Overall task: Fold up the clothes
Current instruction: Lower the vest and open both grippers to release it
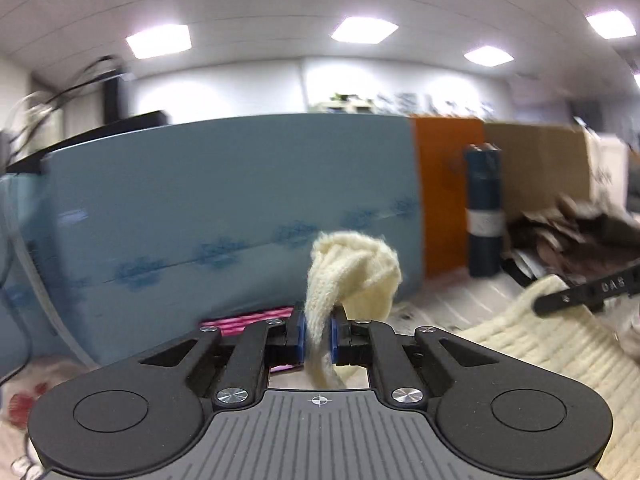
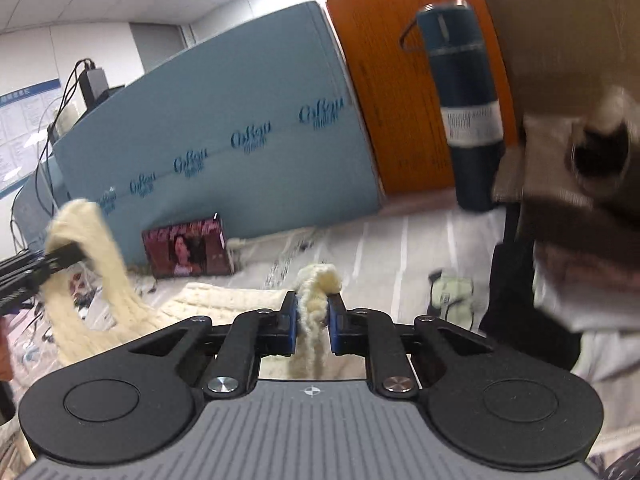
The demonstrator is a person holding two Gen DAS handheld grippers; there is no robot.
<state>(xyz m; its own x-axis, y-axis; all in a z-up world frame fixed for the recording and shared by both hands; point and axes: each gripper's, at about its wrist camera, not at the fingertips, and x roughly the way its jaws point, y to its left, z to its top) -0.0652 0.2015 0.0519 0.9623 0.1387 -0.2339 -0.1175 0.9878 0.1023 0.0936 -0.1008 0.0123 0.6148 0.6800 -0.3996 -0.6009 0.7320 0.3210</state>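
A cream knitted garment [image 1: 352,268] is pinched in my left gripper [image 1: 318,334], which is shut on a bunched edge that flops over its fingertips. My right gripper [image 2: 313,320] is shut on another bunched edge of the same cream knit [image 2: 316,284]. In the right wrist view the garment [image 2: 120,304] hangs between the two grippers, and the left gripper [image 2: 60,258] shows at the far left, holding its edge up. In the left wrist view the right gripper [image 1: 576,296] shows at the right over the ribbed cloth [image 1: 552,344].
A blue foam panel [image 2: 240,120] and an orange board [image 2: 400,92] stand at the back. A dark blue flask [image 2: 468,100] stands by them. A pink picture box [image 2: 186,248] lies by the panel. Brown cardboard and clutter [image 2: 580,184] fill the right side.
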